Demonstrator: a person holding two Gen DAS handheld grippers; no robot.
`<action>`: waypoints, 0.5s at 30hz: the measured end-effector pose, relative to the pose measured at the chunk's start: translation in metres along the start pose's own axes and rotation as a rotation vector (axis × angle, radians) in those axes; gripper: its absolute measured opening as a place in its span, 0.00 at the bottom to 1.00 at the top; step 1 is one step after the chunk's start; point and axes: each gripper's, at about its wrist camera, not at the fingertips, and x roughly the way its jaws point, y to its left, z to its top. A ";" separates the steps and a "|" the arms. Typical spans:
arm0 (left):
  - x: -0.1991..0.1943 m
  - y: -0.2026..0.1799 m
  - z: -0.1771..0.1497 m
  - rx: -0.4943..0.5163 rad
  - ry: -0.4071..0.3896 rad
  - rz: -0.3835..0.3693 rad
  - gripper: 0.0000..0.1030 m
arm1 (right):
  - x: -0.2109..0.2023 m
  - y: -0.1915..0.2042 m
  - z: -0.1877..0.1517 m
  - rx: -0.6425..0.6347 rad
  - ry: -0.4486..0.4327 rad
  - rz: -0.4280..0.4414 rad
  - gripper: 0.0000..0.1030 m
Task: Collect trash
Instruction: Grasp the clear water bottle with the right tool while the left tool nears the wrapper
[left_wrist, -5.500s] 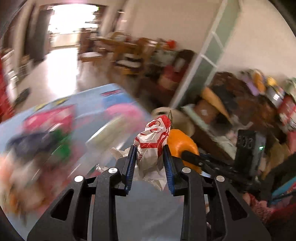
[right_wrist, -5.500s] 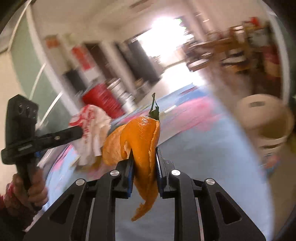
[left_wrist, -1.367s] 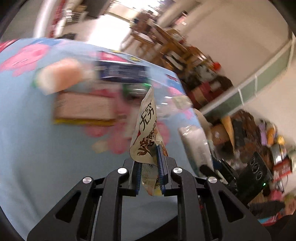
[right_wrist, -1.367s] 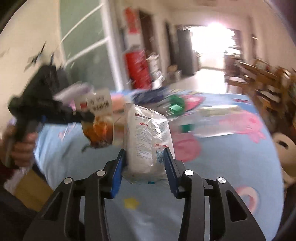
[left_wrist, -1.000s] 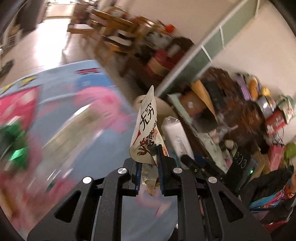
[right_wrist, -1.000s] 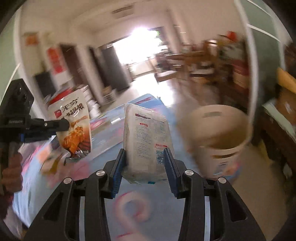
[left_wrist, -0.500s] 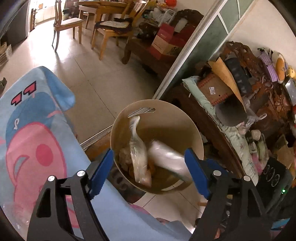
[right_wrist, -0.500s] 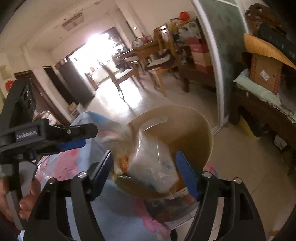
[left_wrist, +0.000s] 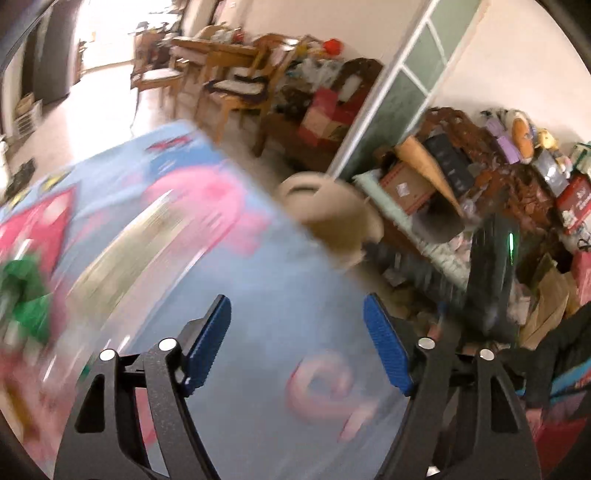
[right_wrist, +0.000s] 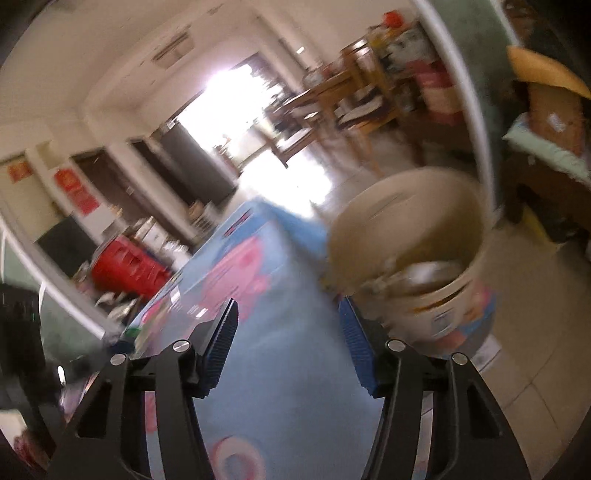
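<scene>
A tan trash bucket (right_wrist: 439, 306) stands on the floor beside the table, with wrappers inside; it also shows in the left wrist view (left_wrist: 332, 221), blurred. My left gripper (left_wrist: 297, 347) is open and empty above the blue tablecloth (left_wrist: 258, 295). My right gripper (right_wrist: 288, 350) is open and empty over the table's edge (right_wrist: 295, 229), just left of the bucket. Blurred items (left_wrist: 26, 295) lie on the table at the far left.
The other gripper's black body (left_wrist: 495, 280) is at the right. A cluttered shelf (left_wrist: 480, 192) and wooden chairs (left_wrist: 236, 85) stand beyond the table. A red crate (right_wrist: 125, 266) sits on the far side. Tiled floor (right_wrist: 535, 314) surrounds the bucket.
Both grippers held wrappers a second ago, then opened over the bucket and dropped them in. Both now swing back toward the table, empty.
</scene>
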 end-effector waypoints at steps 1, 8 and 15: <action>-0.013 0.013 -0.015 -0.021 0.004 0.014 0.65 | 0.008 0.014 -0.005 -0.006 0.033 0.025 0.49; -0.111 0.123 -0.108 -0.263 -0.058 0.176 0.63 | 0.057 0.109 -0.042 -0.068 0.235 0.191 0.45; -0.138 0.172 -0.128 -0.385 -0.125 0.144 0.60 | 0.110 0.163 -0.088 0.098 0.417 0.290 0.49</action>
